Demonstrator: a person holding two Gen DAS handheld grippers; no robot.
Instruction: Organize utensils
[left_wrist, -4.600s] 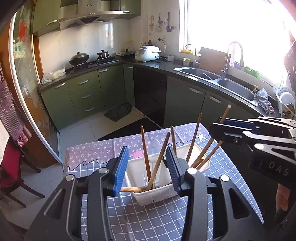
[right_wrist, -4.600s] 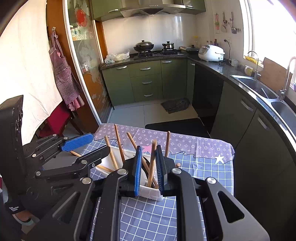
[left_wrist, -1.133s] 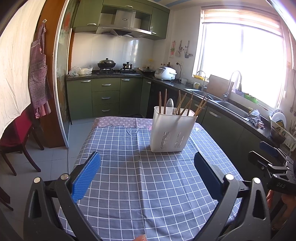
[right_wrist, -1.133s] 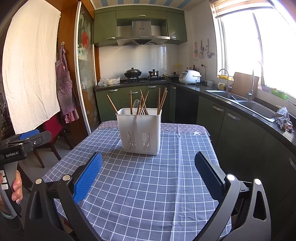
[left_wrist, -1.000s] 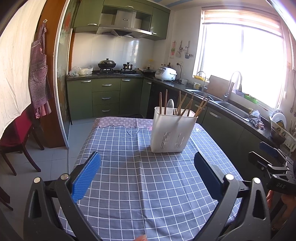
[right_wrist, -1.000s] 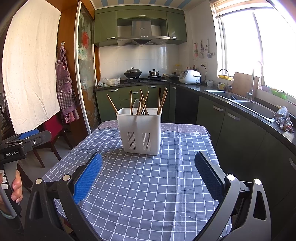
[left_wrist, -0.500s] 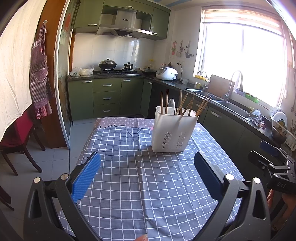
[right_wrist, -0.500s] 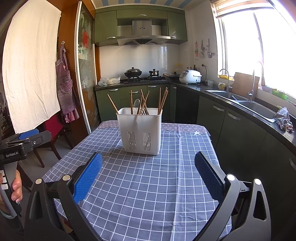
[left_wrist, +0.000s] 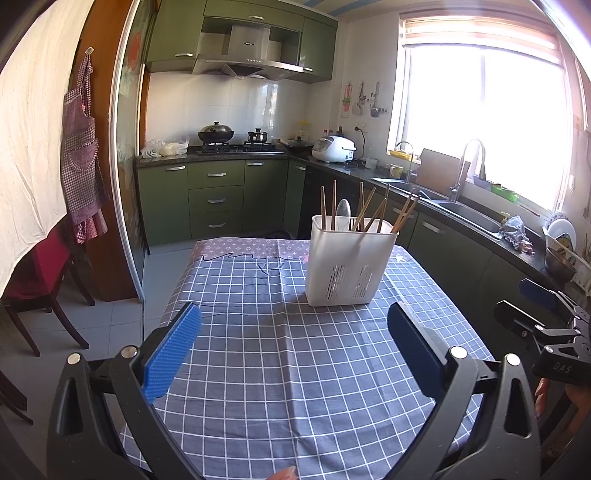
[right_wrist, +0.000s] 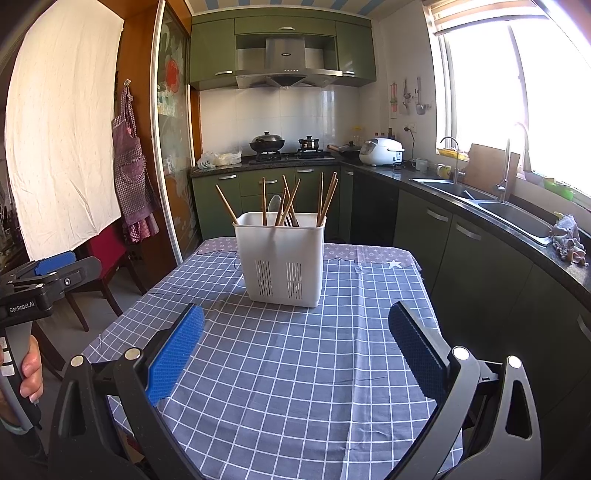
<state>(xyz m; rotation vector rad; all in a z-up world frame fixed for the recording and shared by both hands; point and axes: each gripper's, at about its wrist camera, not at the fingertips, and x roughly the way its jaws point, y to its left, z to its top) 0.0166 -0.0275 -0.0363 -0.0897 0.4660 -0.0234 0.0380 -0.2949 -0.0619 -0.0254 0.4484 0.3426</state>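
A white plastic utensil holder (left_wrist: 349, 260) stands upright at the far middle of the table; it also shows in the right wrist view (right_wrist: 282, 258). Several wooden chopsticks (left_wrist: 364, 213) and a pale spoon (left_wrist: 342, 212) stick out of it. My left gripper (left_wrist: 293, 349) is open and empty, well back from the holder above the near part of the table. My right gripper (right_wrist: 295, 345) is open and empty, also back from the holder. Each gripper shows at the edge of the other's view, the right one (left_wrist: 543, 319) and the left one (right_wrist: 48, 275).
The table carries a blue-grey checked cloth (left_wrist: 295, 350). A red chair (left_wrist: 33, 273) stands left of the table. Green cabinets, a stove (right_wrist: 280, 155) and a sink counter (right_wrist: 498, 206) line the back and right walls.
Since 4.6 s ago both grippers have opened, let go of the chopsticks and pulled back from the holder. Over the last second the views have barely shifted.
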